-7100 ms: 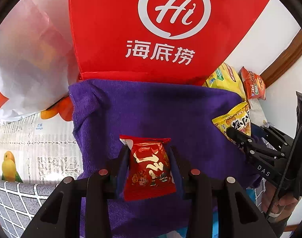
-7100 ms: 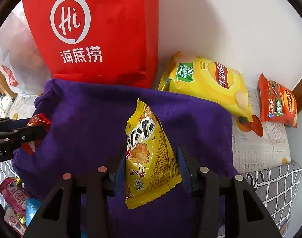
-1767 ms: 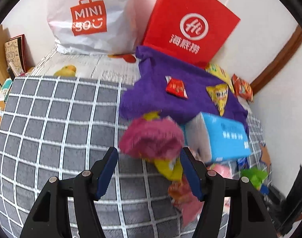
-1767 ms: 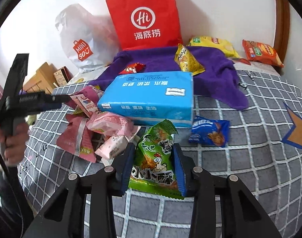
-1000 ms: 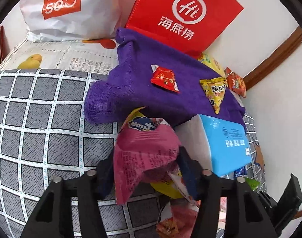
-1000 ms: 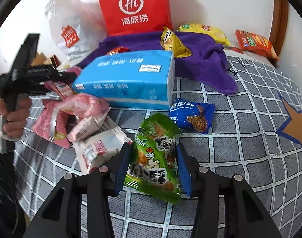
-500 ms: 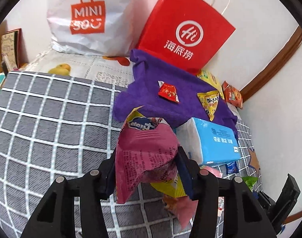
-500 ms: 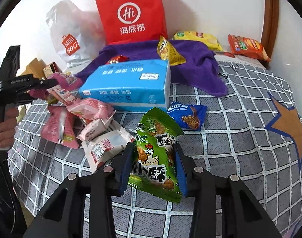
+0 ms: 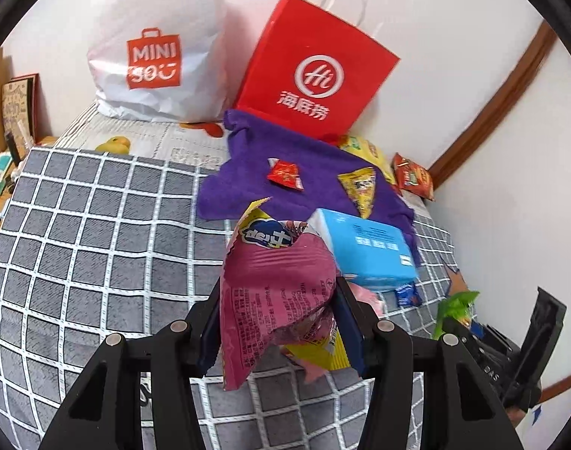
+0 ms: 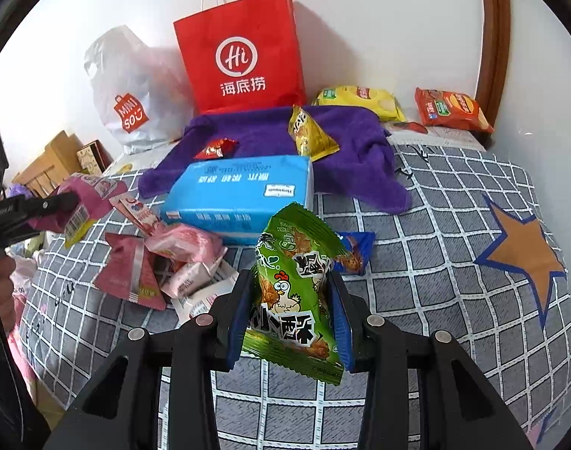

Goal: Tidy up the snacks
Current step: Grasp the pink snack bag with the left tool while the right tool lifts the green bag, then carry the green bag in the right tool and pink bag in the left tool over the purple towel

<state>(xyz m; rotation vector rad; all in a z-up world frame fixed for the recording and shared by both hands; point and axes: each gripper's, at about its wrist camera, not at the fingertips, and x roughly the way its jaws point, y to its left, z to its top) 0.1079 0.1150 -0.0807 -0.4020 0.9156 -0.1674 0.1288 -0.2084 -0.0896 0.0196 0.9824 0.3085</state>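
Note:
My left gripper (image 9: 281,322) is shut on a pink snack bag (image 9: 278,292) and holds it above the grey checked bedspread (image 9: 98,232). My right gripper (image 10: 289,322) is shut on a green snack bag (image 10: 293,292) with a cartoon chicken, also lifted off the bed. A purple towel (image 10: 263,131) lies in front of the red paper bag (image 10: 244,52); a small red packet (image 10: 214,149) and a yellow packet (image 10: 310,135) rest on it. In the right wrist view the left gripper (image 10: 56,202) shows at the left edge with its pink snack bag (image 10: 86,195).
A blue tissue pack (image 10: 240,195) lies before the towel, with a heap of pink packets (image 10: 161,262) to its left and a blue packet (image 10: 355,251) beside it. A white shopping bag (image 9: 154,45), a yellow chip bag (image 10: 360,101) and an orange chip bag (image 10: 450,108) line the wall.
Both grippers have risen with their bags. The pink bag and the green bag now hang higher above the bedspread, and more of the bed and wall shows in each view.

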